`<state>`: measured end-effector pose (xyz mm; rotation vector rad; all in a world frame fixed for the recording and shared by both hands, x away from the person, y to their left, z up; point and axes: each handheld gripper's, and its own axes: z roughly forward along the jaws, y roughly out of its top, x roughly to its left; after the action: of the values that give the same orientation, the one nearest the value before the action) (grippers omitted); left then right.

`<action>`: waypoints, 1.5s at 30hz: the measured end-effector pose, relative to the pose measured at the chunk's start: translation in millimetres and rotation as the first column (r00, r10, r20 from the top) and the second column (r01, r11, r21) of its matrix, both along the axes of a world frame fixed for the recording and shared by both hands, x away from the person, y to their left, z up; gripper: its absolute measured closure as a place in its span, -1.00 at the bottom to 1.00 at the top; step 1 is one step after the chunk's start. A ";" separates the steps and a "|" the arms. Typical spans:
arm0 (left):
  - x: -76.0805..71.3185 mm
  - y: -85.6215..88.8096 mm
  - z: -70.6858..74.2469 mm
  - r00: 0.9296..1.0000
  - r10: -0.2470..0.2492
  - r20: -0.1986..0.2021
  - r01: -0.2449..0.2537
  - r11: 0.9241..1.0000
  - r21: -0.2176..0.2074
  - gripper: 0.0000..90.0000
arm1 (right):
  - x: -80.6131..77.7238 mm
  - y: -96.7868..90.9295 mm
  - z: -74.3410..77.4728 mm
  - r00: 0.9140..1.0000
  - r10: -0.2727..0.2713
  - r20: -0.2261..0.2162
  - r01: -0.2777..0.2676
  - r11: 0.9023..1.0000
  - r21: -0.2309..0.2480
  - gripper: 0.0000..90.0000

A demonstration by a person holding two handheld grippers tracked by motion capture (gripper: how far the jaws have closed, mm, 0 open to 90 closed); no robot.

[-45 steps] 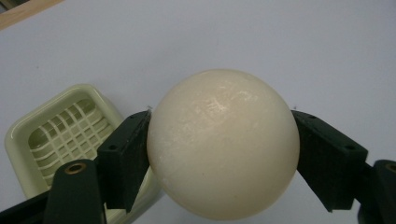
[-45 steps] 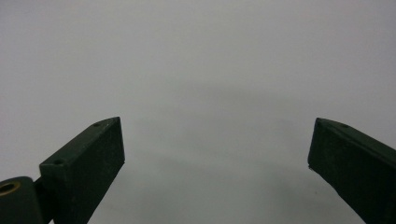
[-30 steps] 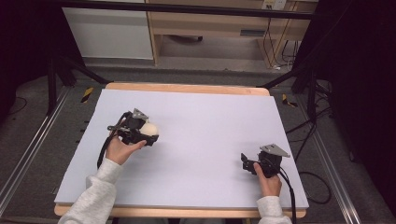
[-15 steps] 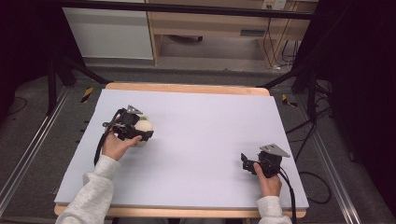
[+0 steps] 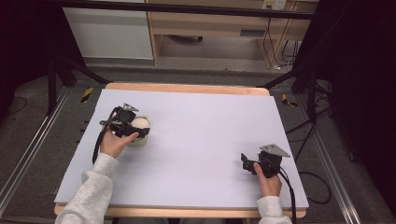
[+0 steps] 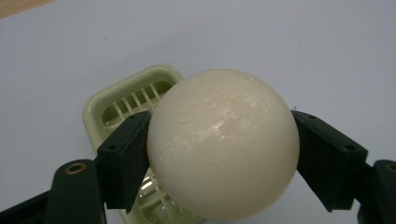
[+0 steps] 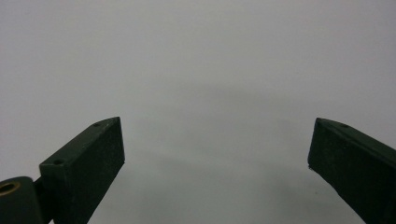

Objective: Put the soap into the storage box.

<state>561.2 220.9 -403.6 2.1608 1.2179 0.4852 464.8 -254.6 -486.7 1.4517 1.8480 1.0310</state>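
The left tool sits at the far left of the desk, close to its left edge, with its jaws closed against both sides of a cream ball. Just beneath and behind the ball lies a pale green slatted tray on the desk (the tray's near end is hidden by the ball). To the right of them the lavender surface runs bare across the middle and far side. The right tool rests at the near right, near the front edge, its jaws spread wide and holding nothing. No label or writing is readable anywhere.
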 end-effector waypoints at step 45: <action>25.8 17.1 -23.3 0.996 0.063 -0.056 -0.061 0.998 0.025 -0.47 | 0.0 0.0 0.0 1.000 0.000 -0.002 0.000 1.000 0.002 -0.91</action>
<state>587.0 237.9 -426.9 2.1751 1.3196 0.4696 464.8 -254.6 -486.6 1.4541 1.8489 1.0327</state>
